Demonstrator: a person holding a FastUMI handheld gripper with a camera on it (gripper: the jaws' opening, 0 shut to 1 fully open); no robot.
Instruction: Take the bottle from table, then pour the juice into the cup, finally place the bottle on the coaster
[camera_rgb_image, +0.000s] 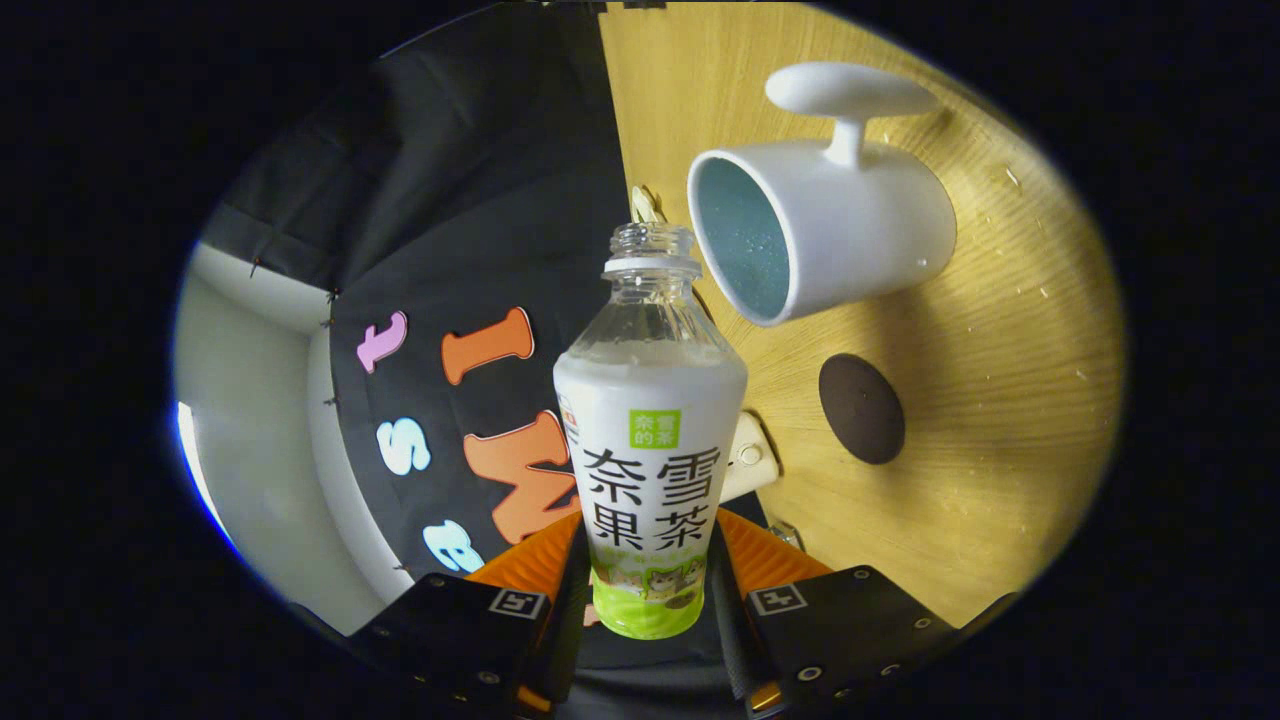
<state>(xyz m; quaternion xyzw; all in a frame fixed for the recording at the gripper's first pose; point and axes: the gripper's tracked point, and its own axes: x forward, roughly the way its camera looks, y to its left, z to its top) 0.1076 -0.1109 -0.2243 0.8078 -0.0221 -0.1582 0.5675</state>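
The wooden table appears rolled sideways, so the gripper is tilted. On it stand a white cup and, nearby, a dark coaster. The gripper has both fingers clamped low on the uncapped bottle, its mouth near the cup. Thin plastic, probably light and squashy; that low hold suits.

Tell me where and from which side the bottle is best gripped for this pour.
Grip the bottle on its straight labelled body, below the tapering clear shoulder, coming square from the side. The tool already does so: one finger on each flank of the lower body. That keeps the open neck clear to tip toward the white cup; the slope higher up would likely slip.
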